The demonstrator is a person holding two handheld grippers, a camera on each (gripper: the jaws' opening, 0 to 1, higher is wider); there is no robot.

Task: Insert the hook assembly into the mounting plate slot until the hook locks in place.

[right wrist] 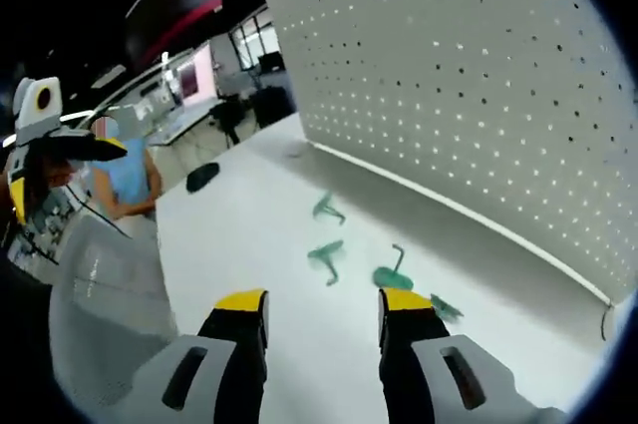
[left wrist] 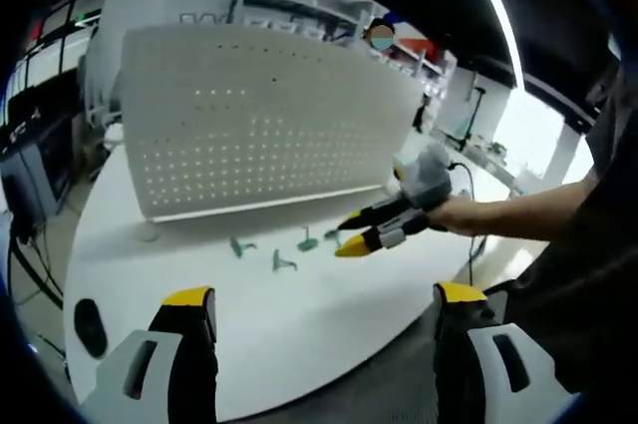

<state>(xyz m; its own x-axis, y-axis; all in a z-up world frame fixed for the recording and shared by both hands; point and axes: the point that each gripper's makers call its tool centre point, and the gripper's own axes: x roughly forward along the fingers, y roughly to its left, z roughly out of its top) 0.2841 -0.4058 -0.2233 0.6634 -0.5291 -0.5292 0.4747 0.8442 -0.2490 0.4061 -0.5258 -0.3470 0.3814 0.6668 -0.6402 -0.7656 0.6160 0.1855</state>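
From my left gripper (left wrist: pixel 324 309) I see its yellow-tipped jaws standing wide apart over the near edge of the white table (left wrist: pixel 299 324), holding nothing. Beyond them my right gripper (left wrist: pixel 354 232) reaches in low from the right, tips down by the small green plastic hooks (left wrist: pixel 283 262). In the right gripper view its jaws are parted and empty, the hooks (right wrist: pixel 327 256) lying loose just ahead; one may sit under a tip. Behind stands the white perforated mounting plate (left wrist: pixel 269 115), upright.
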